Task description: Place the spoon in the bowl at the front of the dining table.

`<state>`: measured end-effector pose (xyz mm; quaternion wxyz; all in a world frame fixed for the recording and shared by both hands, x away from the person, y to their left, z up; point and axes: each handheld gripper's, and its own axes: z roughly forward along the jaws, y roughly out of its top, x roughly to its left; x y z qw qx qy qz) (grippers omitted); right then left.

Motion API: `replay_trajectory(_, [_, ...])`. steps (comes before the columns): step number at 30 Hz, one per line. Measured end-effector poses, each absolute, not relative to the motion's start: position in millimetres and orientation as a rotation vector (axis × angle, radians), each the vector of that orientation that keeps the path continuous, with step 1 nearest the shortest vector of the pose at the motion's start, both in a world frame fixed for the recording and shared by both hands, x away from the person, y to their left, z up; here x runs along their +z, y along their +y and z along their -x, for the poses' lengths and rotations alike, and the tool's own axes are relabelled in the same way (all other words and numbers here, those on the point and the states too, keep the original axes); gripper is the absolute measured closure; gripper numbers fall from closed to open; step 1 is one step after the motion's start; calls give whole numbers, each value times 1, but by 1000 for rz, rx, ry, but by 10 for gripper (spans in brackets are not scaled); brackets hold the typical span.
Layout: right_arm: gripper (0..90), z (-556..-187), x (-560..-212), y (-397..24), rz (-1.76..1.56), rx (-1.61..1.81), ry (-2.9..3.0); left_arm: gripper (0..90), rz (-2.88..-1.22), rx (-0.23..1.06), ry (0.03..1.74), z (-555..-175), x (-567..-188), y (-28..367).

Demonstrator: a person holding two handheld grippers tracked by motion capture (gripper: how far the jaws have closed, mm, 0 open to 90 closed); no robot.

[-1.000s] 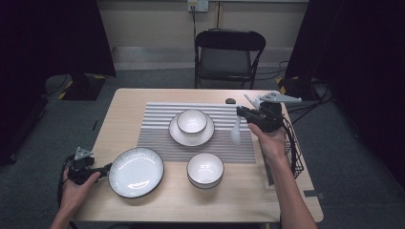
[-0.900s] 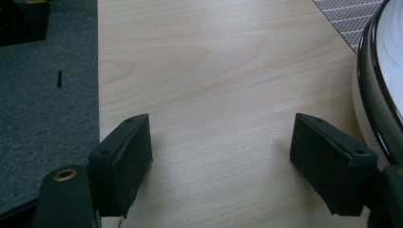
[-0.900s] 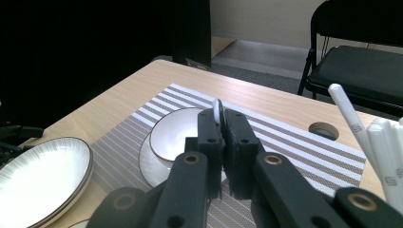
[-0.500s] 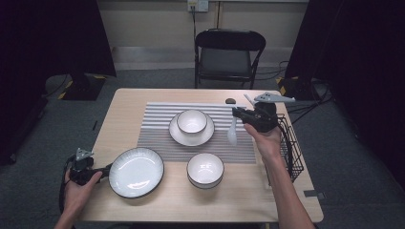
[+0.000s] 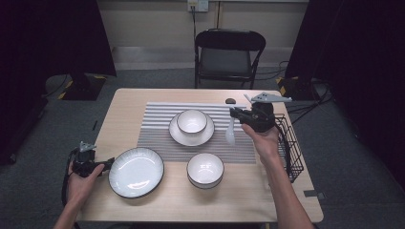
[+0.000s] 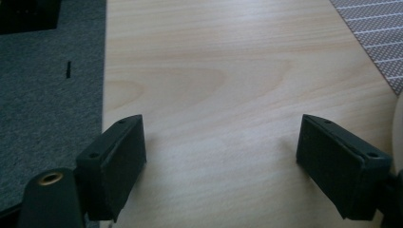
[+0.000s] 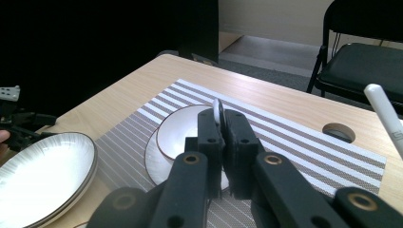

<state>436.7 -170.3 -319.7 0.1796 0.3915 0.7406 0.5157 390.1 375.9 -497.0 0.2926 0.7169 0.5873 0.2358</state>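
No readable text or labels appear anywhere.

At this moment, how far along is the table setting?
Looks done: large plate lies at the front left of the table, beside the left gripper, whose jaws have just opened with nothing between them. A bowl on a saucer and a second bowl are set out. In hand: right gripper is shut on a white spoon. Probably left: setting it down.

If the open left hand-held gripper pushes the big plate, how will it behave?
The big plate looks glazed, so it would probably slide on the smooth table. Its low, wide shape makes tipping unlikely. It seems ceramic, likely fragile.
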Motion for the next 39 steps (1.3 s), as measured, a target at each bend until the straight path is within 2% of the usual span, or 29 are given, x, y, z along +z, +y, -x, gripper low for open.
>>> replay_trajectory(22, [866,-449,-327,-162,-1117,1440,2097,154,-1857,666,1531,-415,-503,377])
replay_trajectory(39, [866,-490,-345,-110,-1102,1402,2140,150,-1863,664,1524,-423,-503,376])
